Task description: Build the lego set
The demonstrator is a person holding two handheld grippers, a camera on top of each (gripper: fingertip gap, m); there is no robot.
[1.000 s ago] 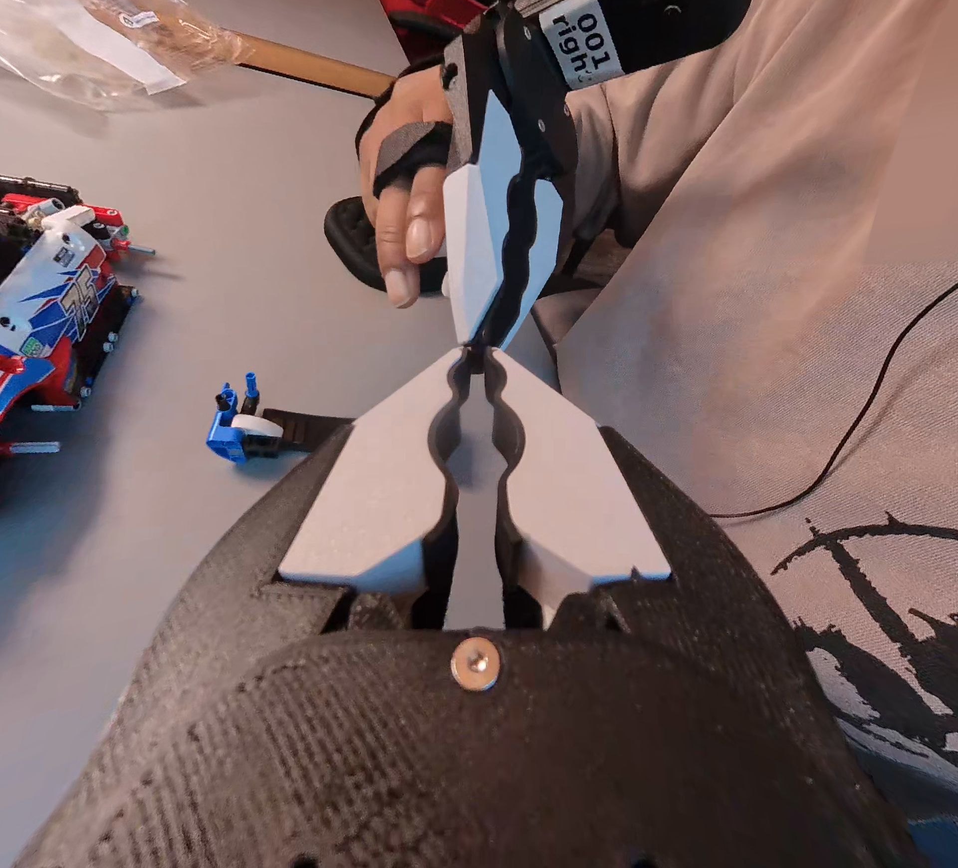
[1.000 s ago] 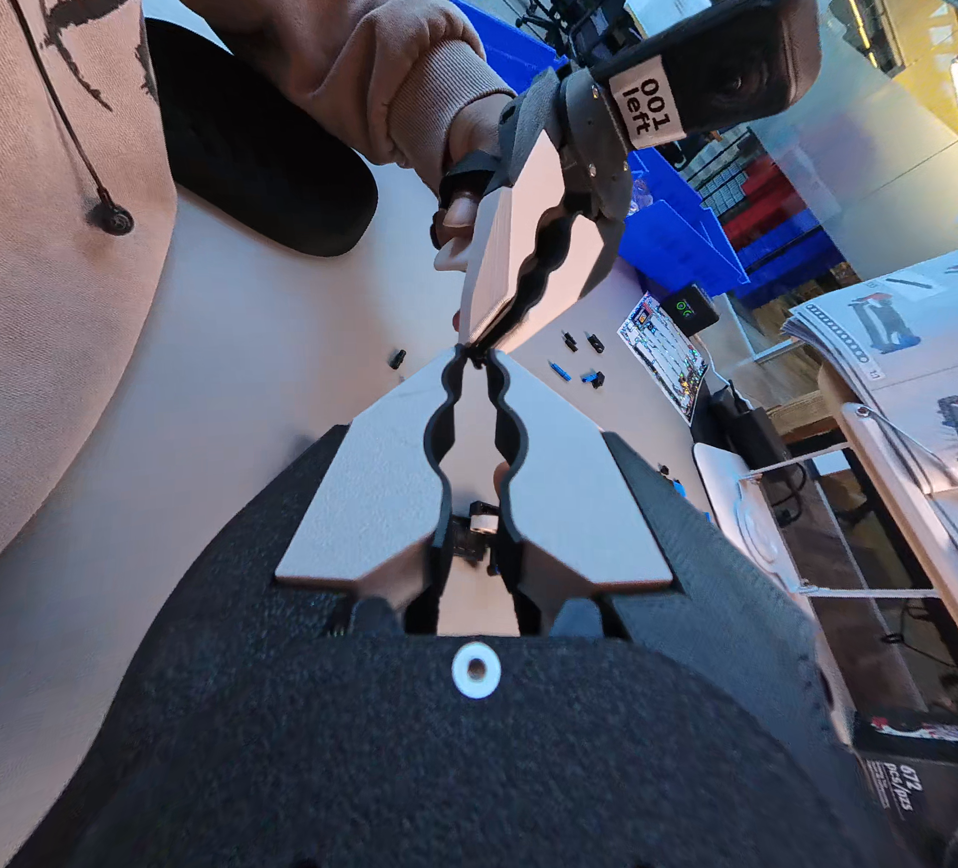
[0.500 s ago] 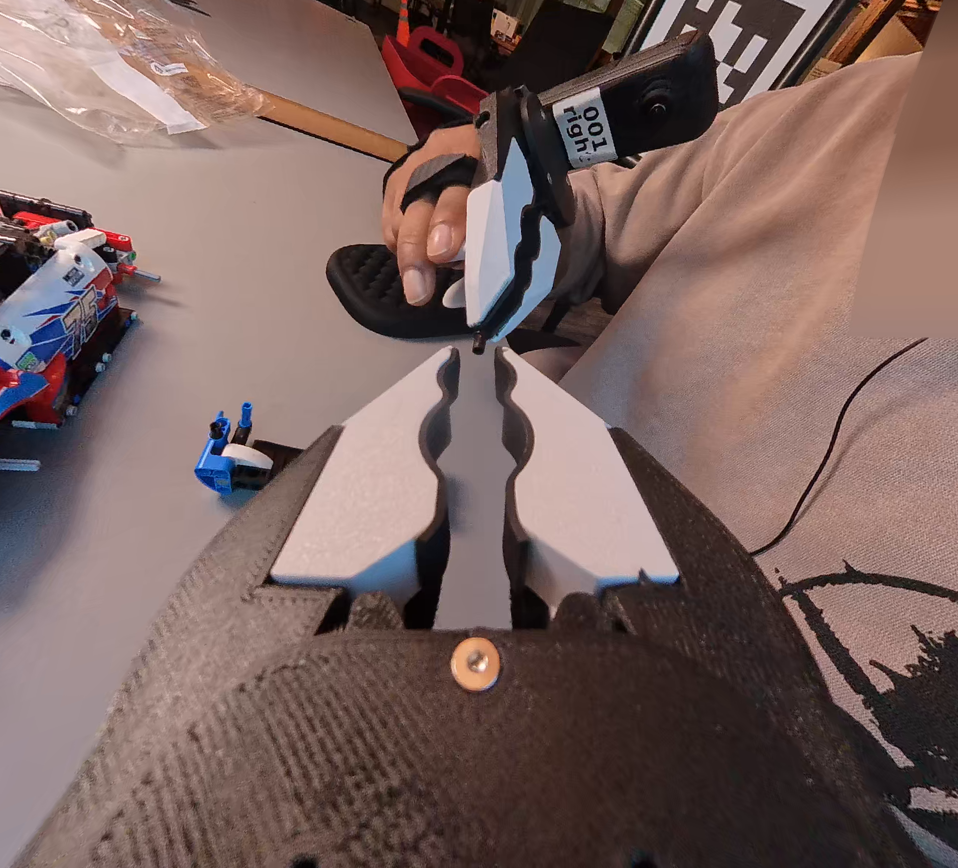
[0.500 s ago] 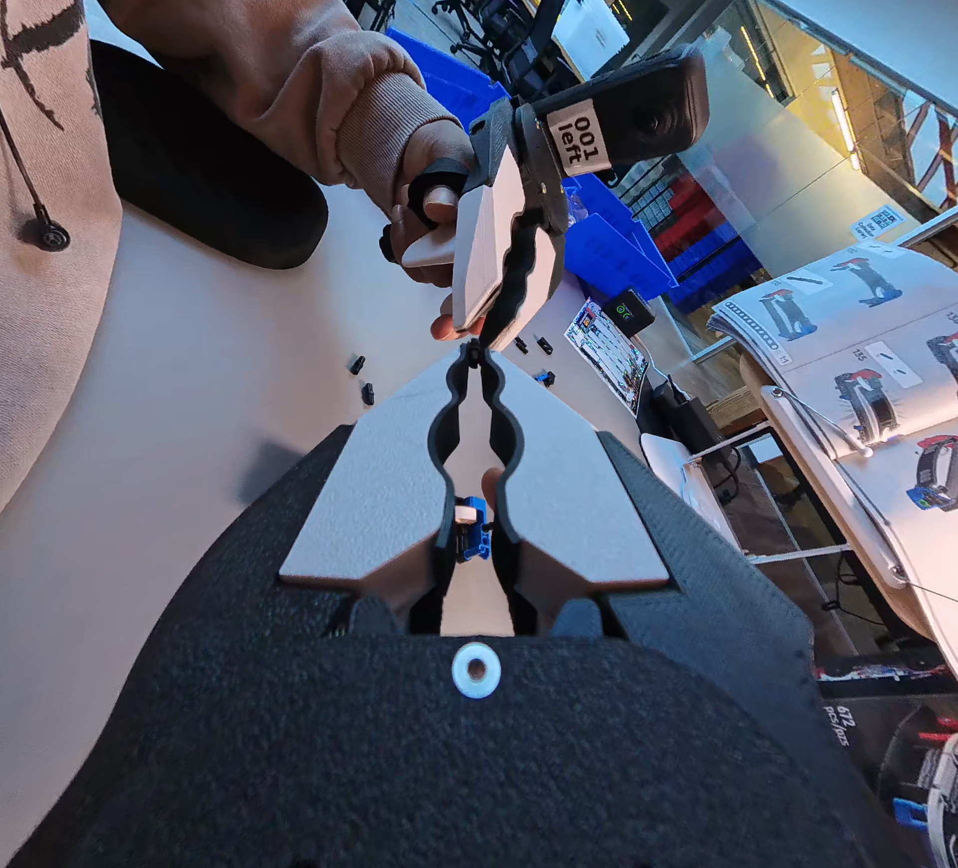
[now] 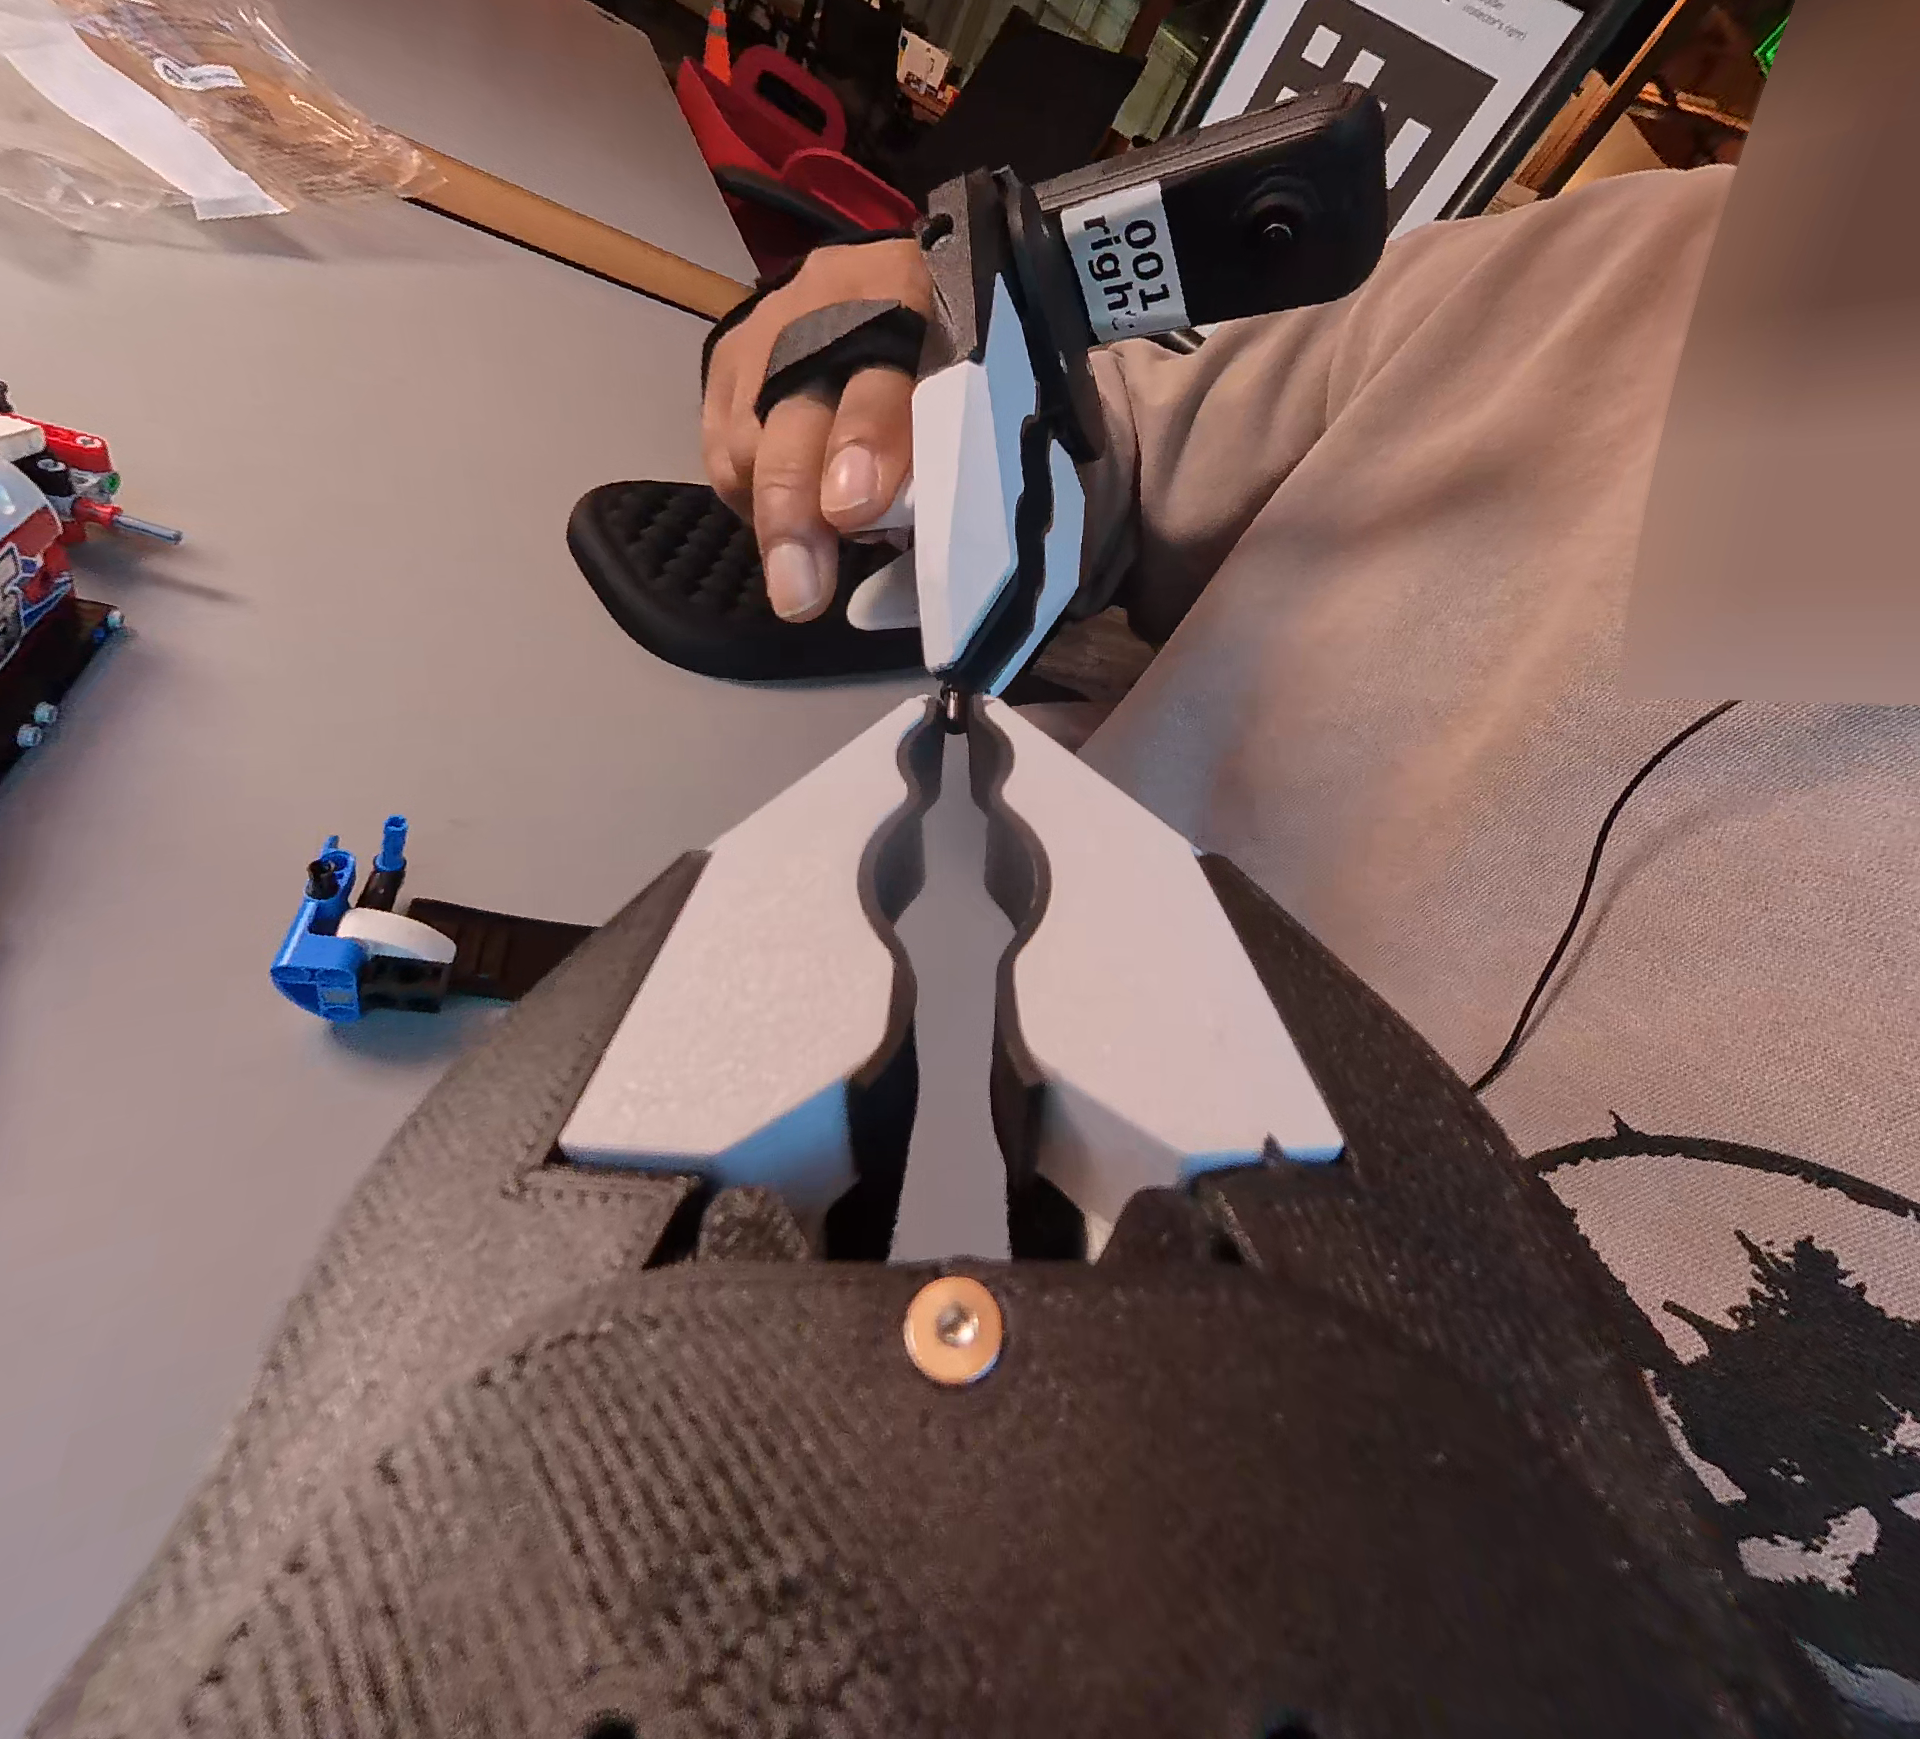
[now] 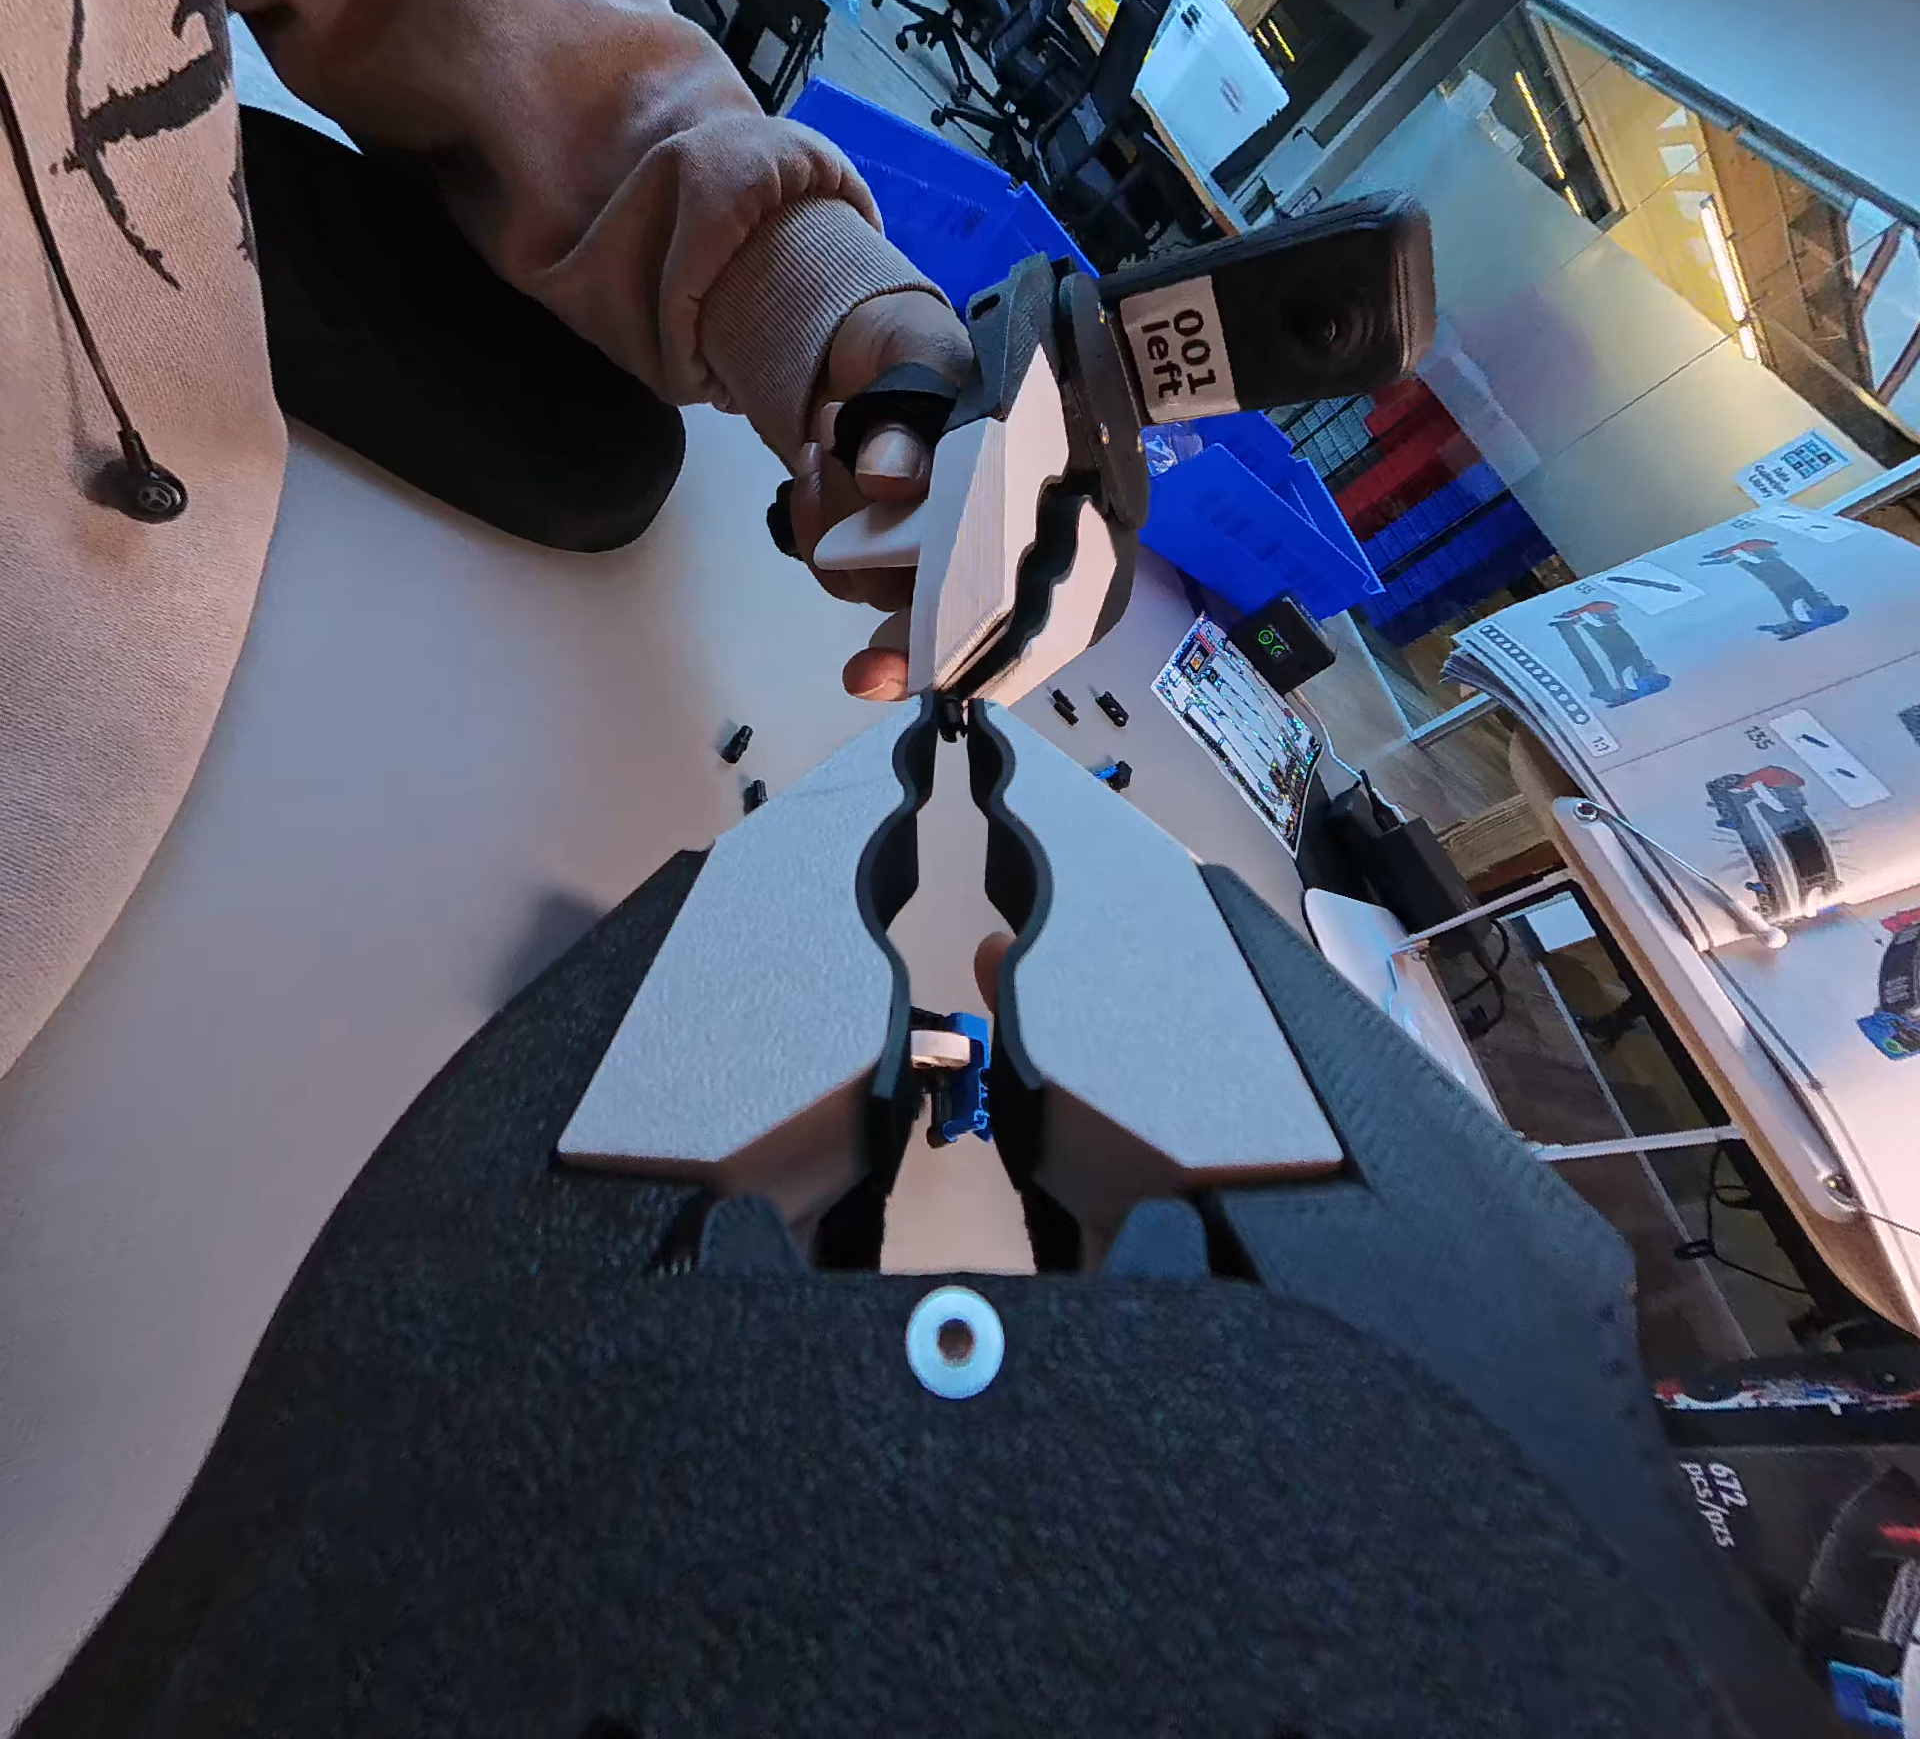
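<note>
Black lego pin (image 5: 950, 709) | tiny, light, stiff, slippery; pinched between both tips above table (image 5: 436, 442) | right gripper (image 6: 951, 721) fingers clenched on it, left gripper (image 5: 948, 715) fingers nearly closed around it | we'd grip mid-shaft

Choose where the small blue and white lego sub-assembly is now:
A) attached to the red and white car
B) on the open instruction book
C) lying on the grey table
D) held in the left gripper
C: the blue and white sub-assembly lies alone on the grey table, apart from the left gripper.
</note>
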